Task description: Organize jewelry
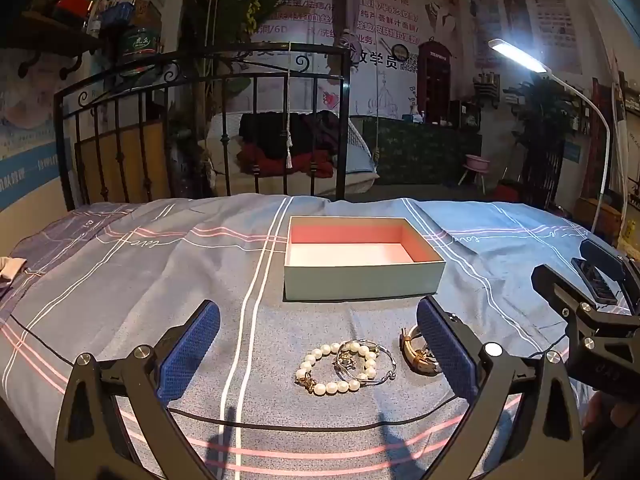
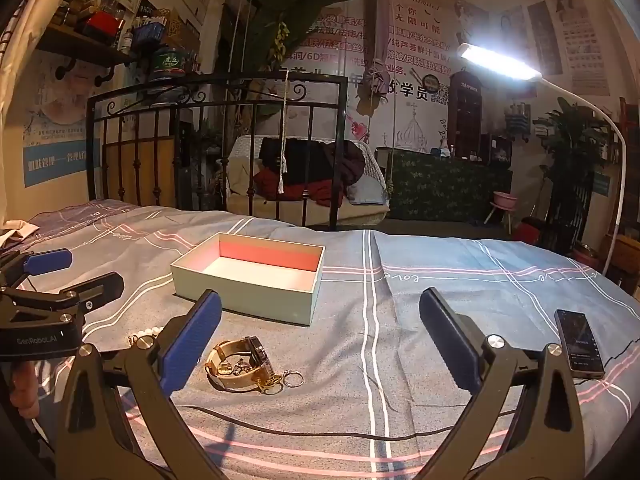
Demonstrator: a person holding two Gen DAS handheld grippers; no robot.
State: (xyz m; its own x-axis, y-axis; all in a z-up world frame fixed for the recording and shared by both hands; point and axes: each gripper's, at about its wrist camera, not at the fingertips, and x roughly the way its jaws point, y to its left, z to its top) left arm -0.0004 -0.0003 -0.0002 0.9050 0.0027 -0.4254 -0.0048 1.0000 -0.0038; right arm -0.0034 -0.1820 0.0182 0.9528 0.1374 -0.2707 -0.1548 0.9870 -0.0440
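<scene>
Three pieces lie in front of the empty box [image 1: 362,258]: pearl bracelet [image 1: 335,368], silver bangle [image 1: 366,360] overlapping it, gold watch [image 2: 240,362] beside. Left gripper [image 1: 318,354] and right gripper [image 2: 320,344] are spread wide, holding nothing. The bangle could be dragged along if the pearls are lifted.

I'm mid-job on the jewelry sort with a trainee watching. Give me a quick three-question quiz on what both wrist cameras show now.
1. True or false: the open box already holds jewelry.
2. Which piece overlaps the pearl bracelet? A) silver bangle B) gold watch C) phone
3. Fill in: both the left gripper and right gripper are ____.

Key: 1 false; 2 A; 3 open
</scene>
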